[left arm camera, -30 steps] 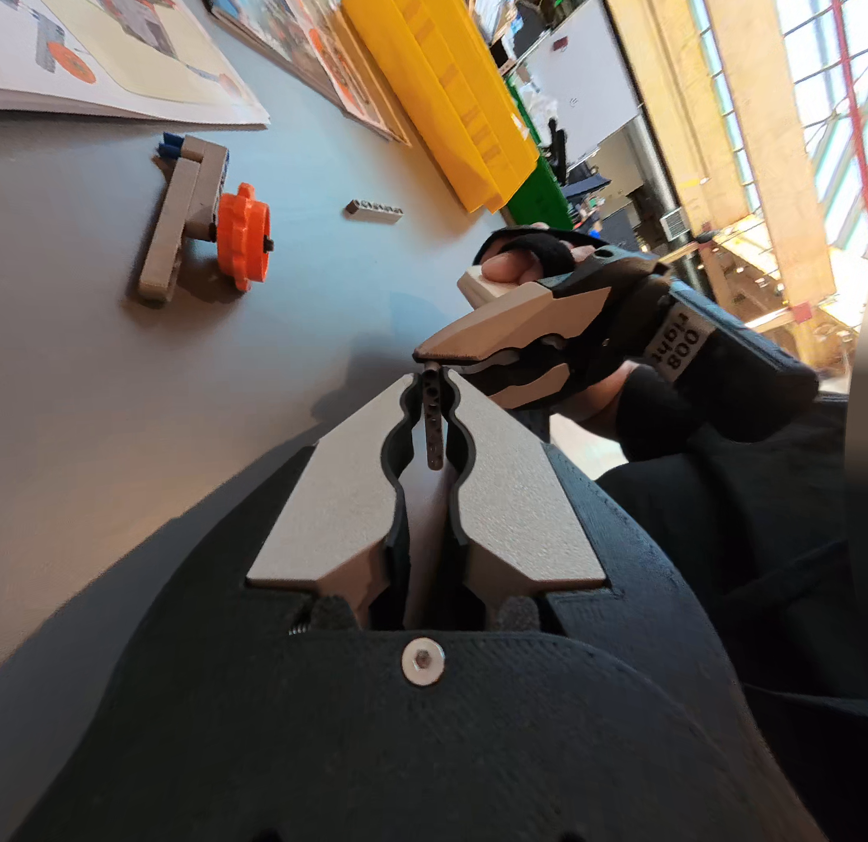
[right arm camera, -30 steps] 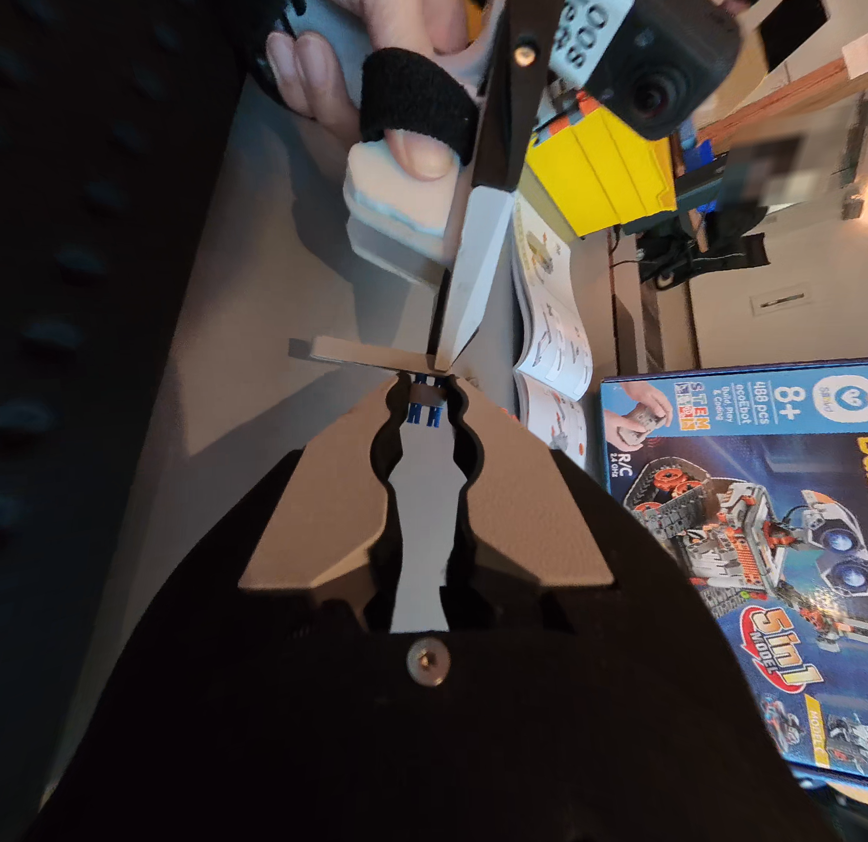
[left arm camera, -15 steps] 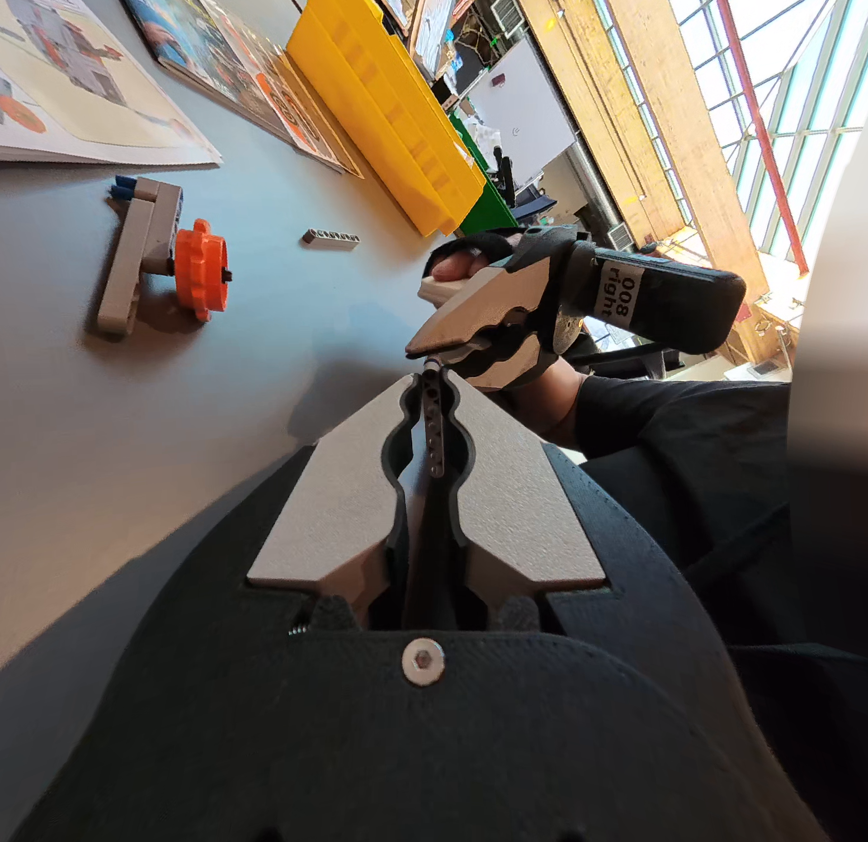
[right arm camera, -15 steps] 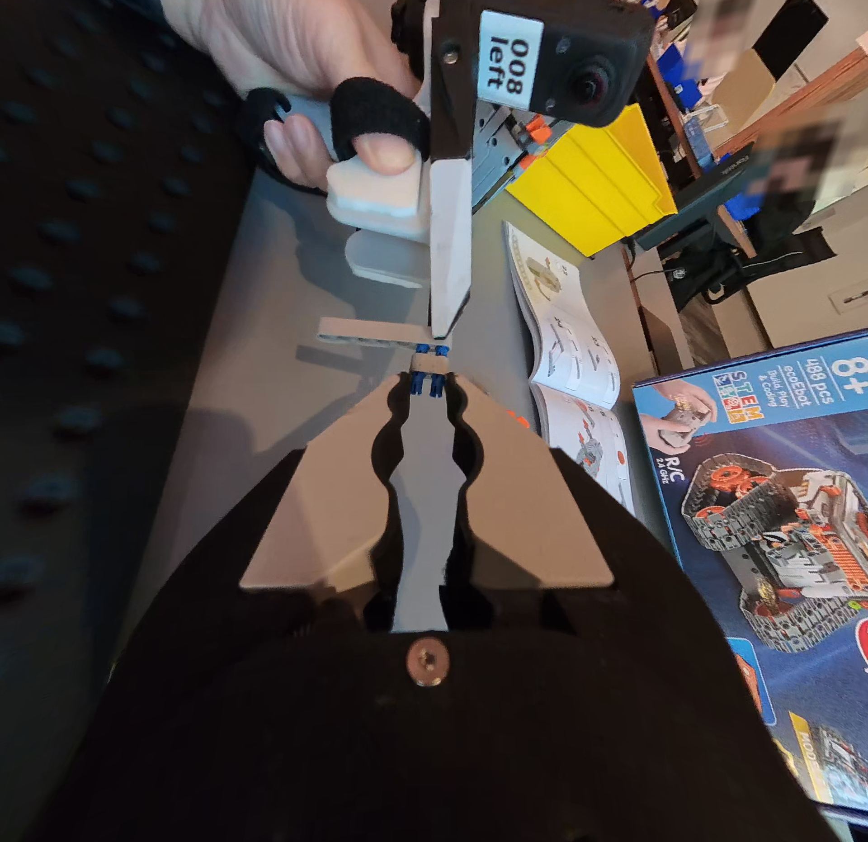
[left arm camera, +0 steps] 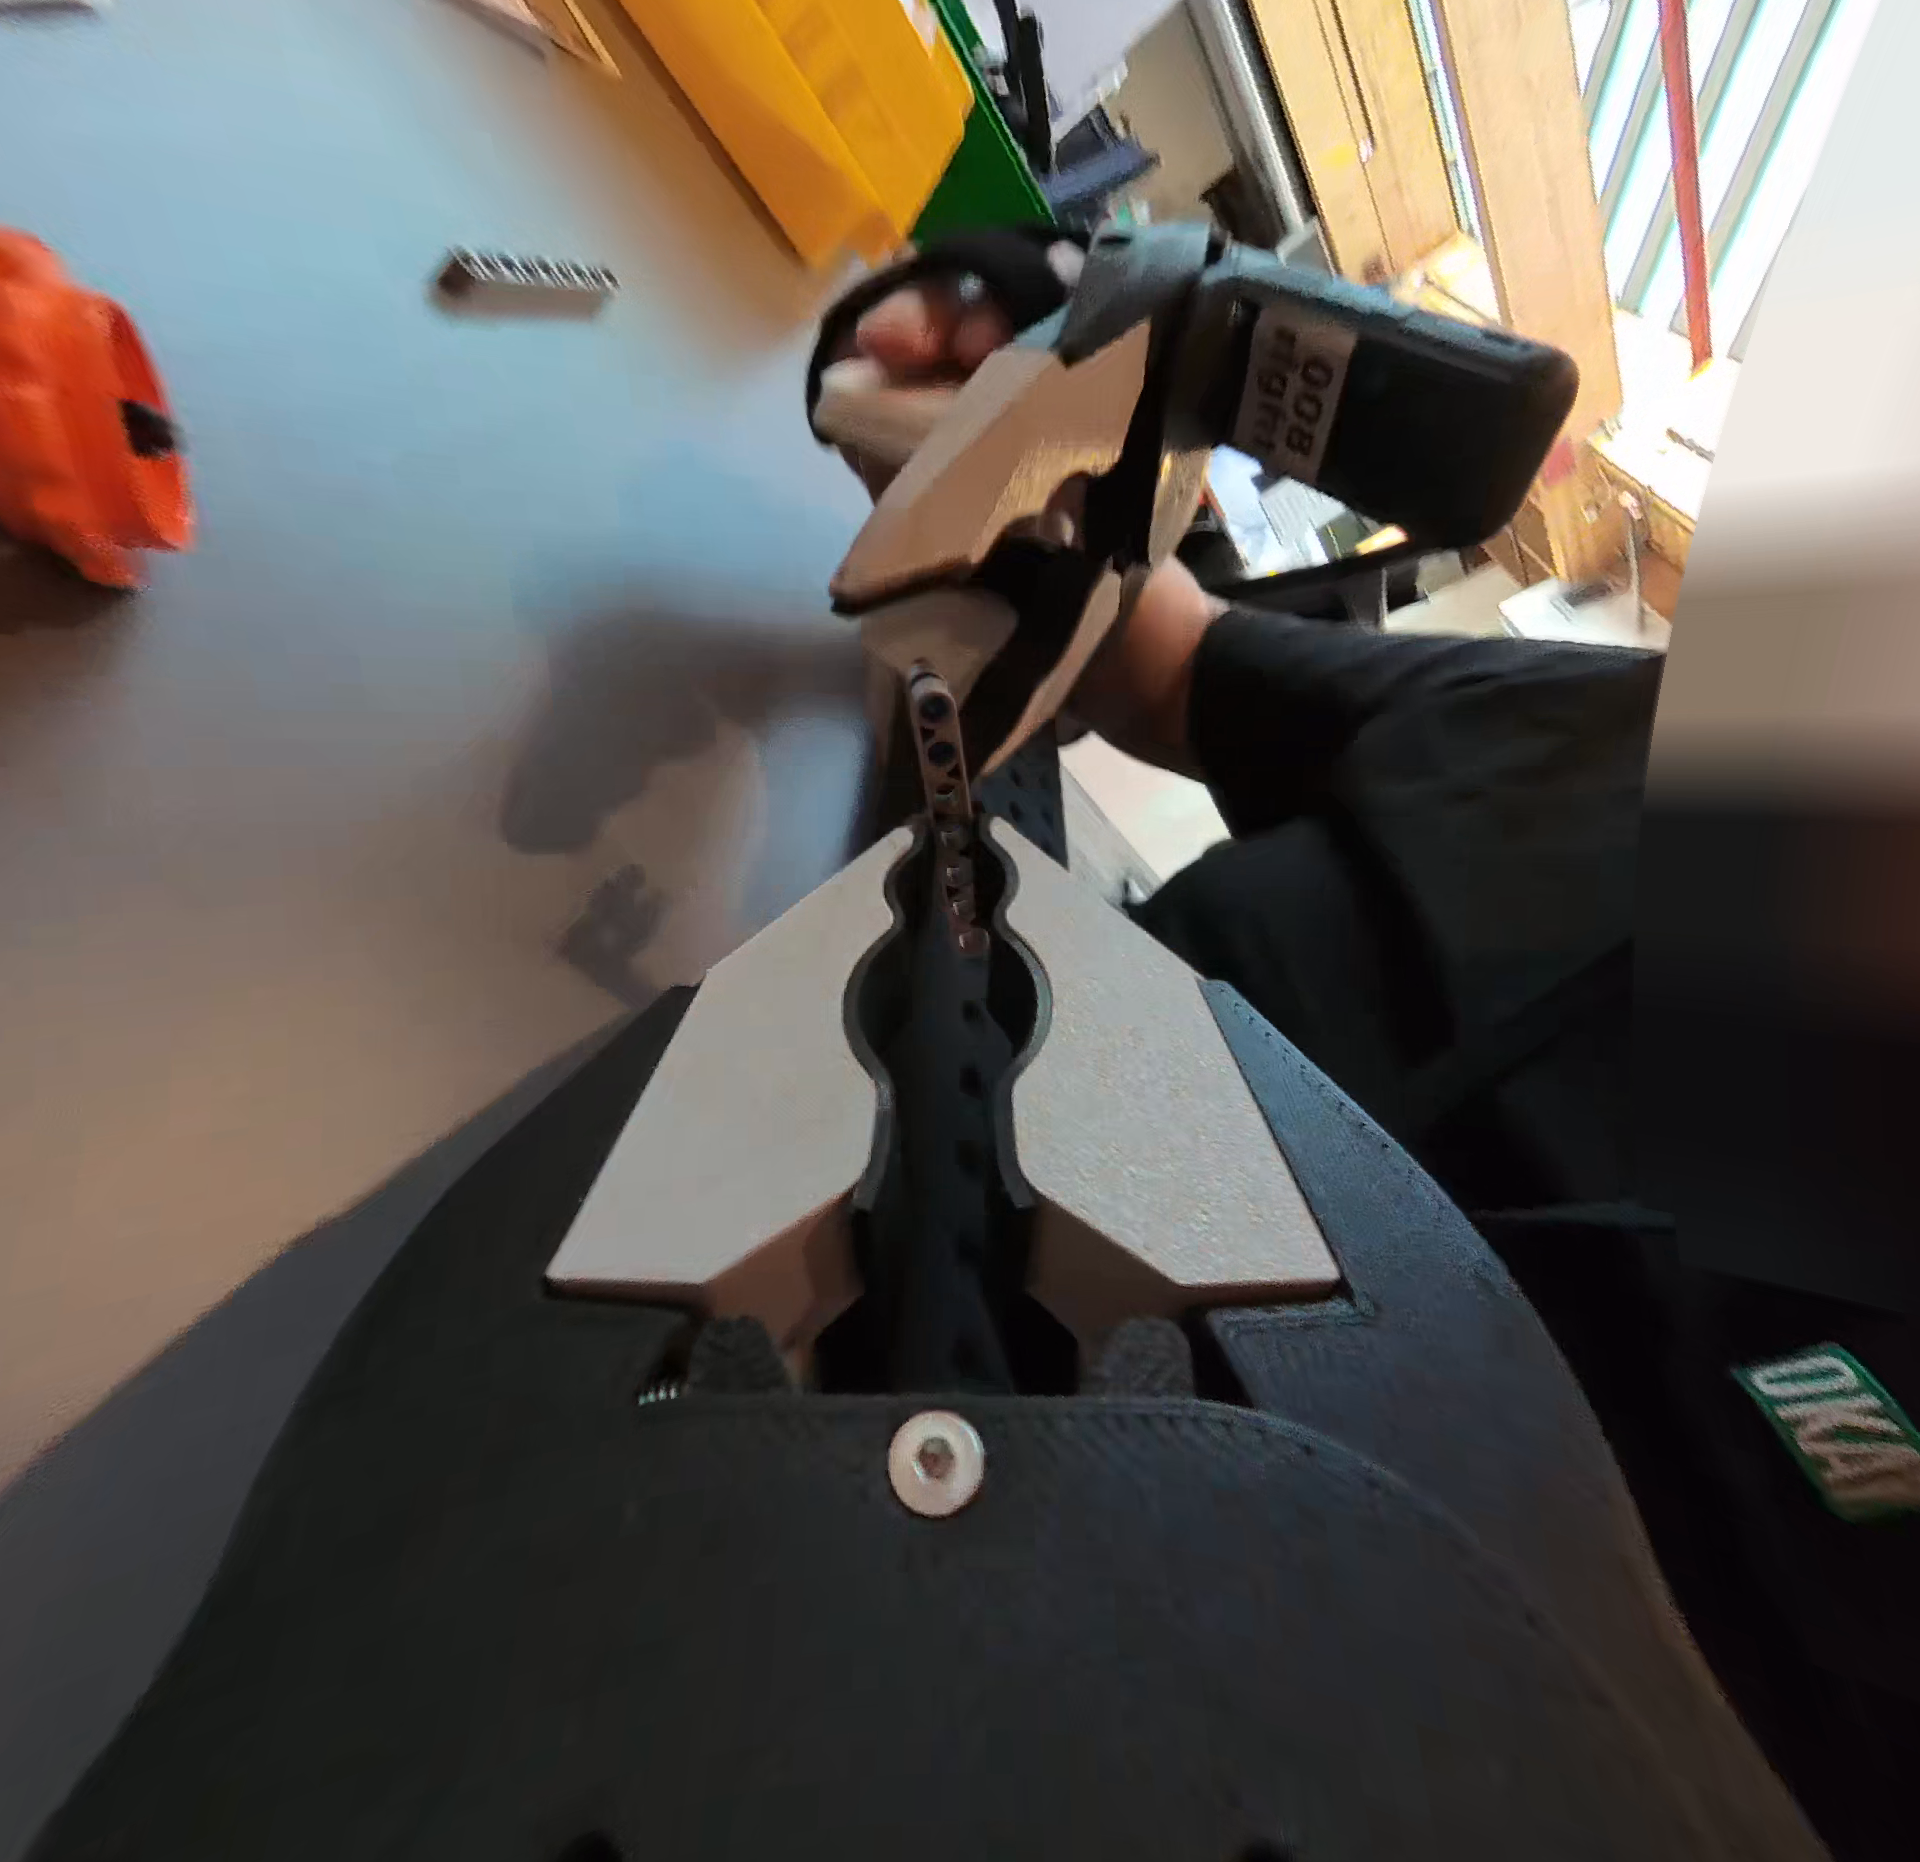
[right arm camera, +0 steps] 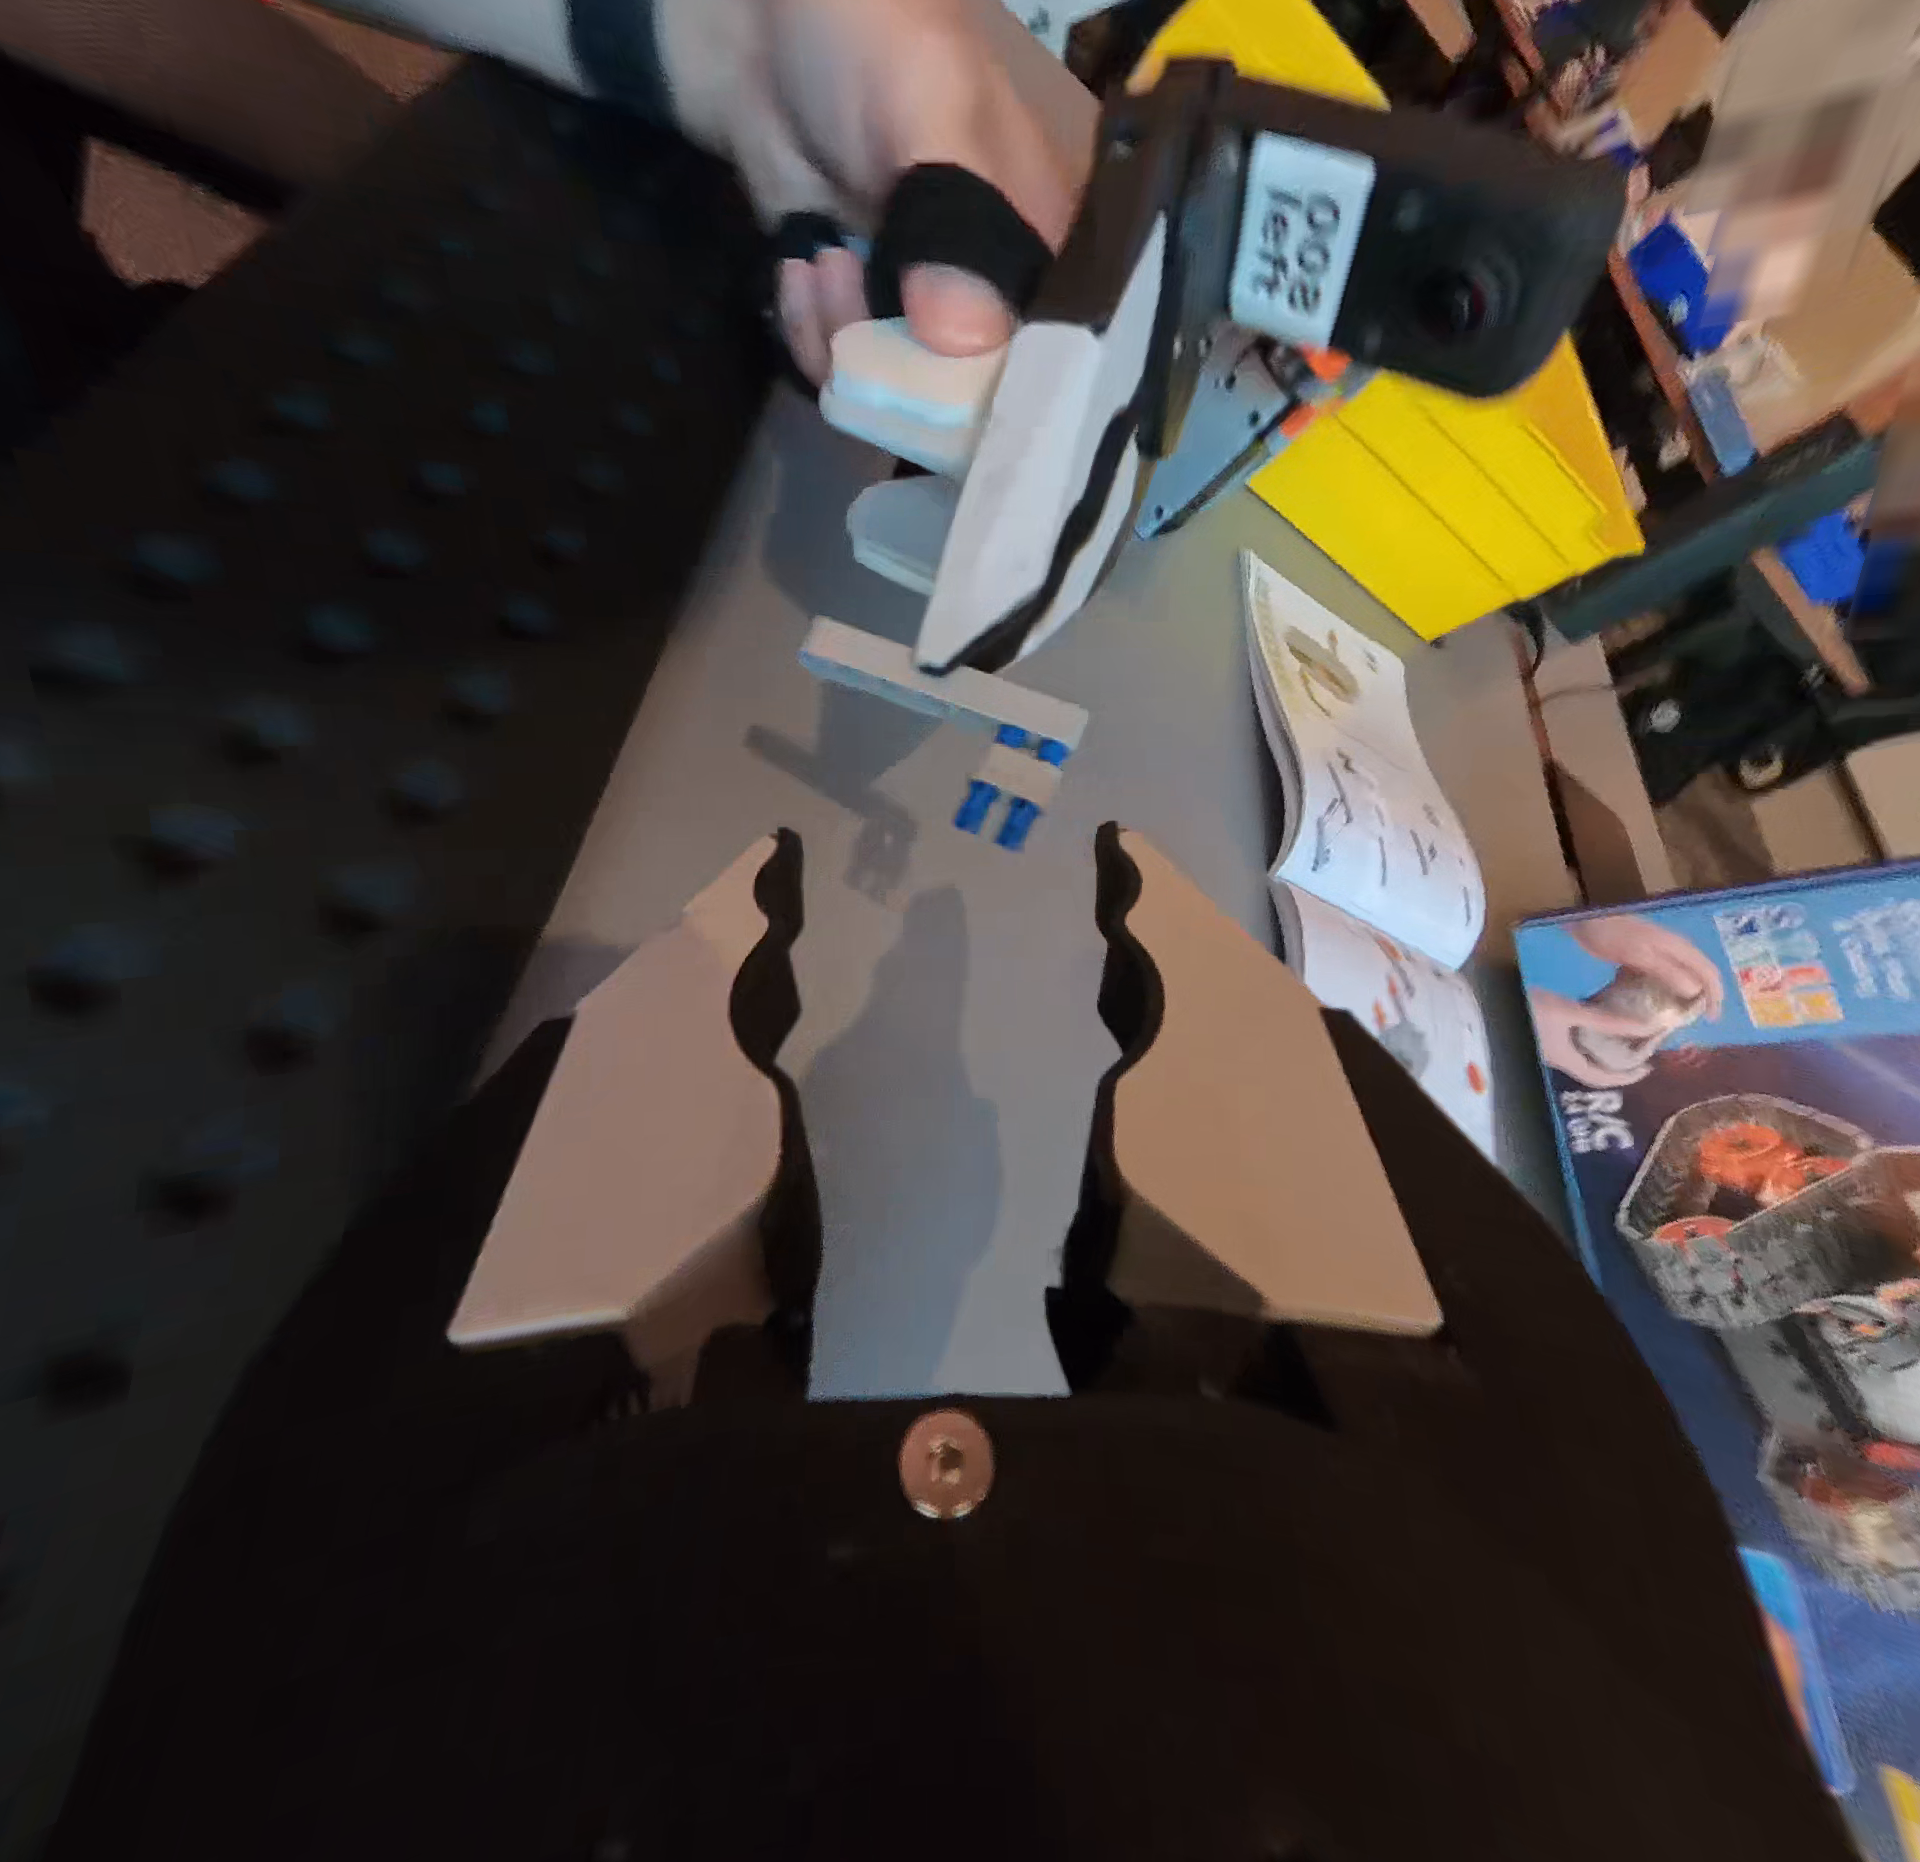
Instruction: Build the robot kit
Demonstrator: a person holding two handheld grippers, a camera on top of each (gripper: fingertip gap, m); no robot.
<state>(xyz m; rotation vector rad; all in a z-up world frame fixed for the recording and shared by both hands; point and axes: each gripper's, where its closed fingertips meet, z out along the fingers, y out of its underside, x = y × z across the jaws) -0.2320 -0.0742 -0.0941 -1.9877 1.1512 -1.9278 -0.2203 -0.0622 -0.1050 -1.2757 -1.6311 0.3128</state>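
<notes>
My left gripper (left arm camera: 951, 833) is shut on a thin grey beam with holes (left arm camera: 940, 742), seen edge on and sticking out past the fingertips. In the right wrist view the left gripper (right arm camera: 966, 659) holds this beam (right arm camera: 883, 674) above the grey table. A small grey piece with blue pins (right arm camera: 1018, 778) hangs from the beam's right end. My right gripper (right arm camera: 943, 844) is open and empty, its jaws wide apart just short of the blue pins. In the left wrist view the right gripper (left arm camera: 914, 659) is close above the beam's tip.
An orange gear (left arm camera: 83, 410) and a loose grey beam (left arm camera: 520, 280) lie on the table (left arm camera: 312, 669). A yellow bin (left arm camera: 810, 77) stands behind them. An open booklet (right arm camera: 1361, 825) and a blue toy box (right arm camera: 1714, 1189) lie to the right. A dark dotted surface (right arm camera: 312, 669) is at the left. My left and right fingertips are right by each other.
My right gripper has opened, let go of the small piece with blue pins and drawn back. The piece stays on the beam in the left gripper. Both views are blurred by motion.
</notes>
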